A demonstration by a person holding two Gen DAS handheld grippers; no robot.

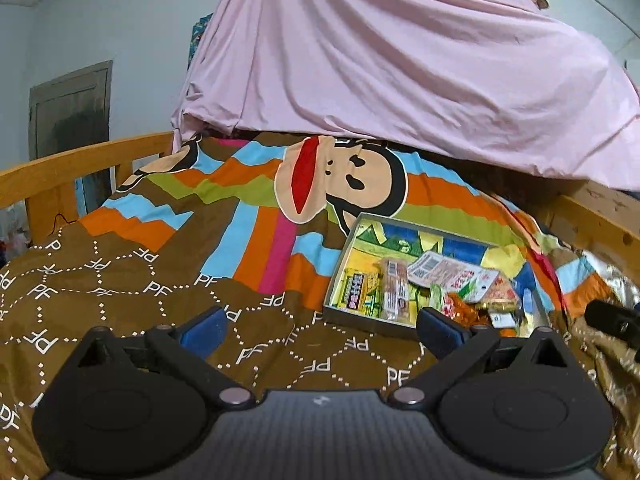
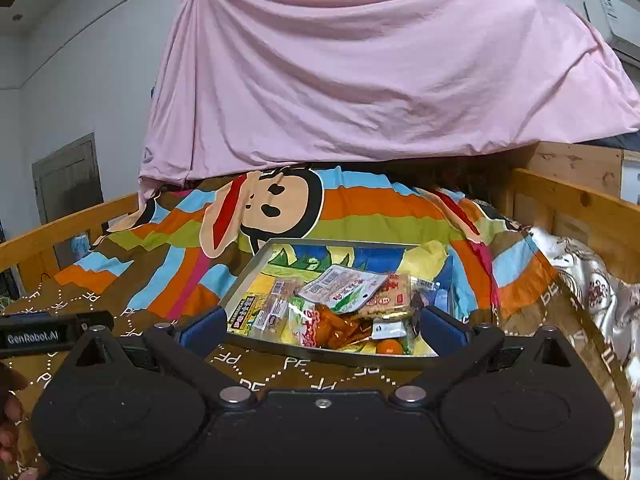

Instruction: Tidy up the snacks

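A shallow grey box (image 1: pixel 362 321) (image 2: pixel 320 353) with a colourful printed floor lies on the bed and holds several snack packets. Among them are a white and red packet (image 1: pixel 452 272) (image 2: pixel 342 285), a clear wrapped biscuit pack (image 1: pixel 394 288) (image 2: pixel 276 304) and an orange packet (image 2: pixel 340 330). My left gripper (image 1: pixel 322 330) is open over the brown quilt, left of the box, empty. My right gripper (image 2: pixel 322 330) is open just short of the box's near edge, also empty.
The colourful monkey quilt (image 1: pixel 248 216) covers the bed. A pink sheet (image 1: pixel 400 68) hangs behind. Wooden rails (image 1: pixel 72 164) (image 2: pixel 576 204) run on both sides. A silvery cloth (image 2: pixel 588 280) lies at the right. The left gripper's body (image 2: pixel 48 330) and a hand (image 2: pixel 10 432) show at left.
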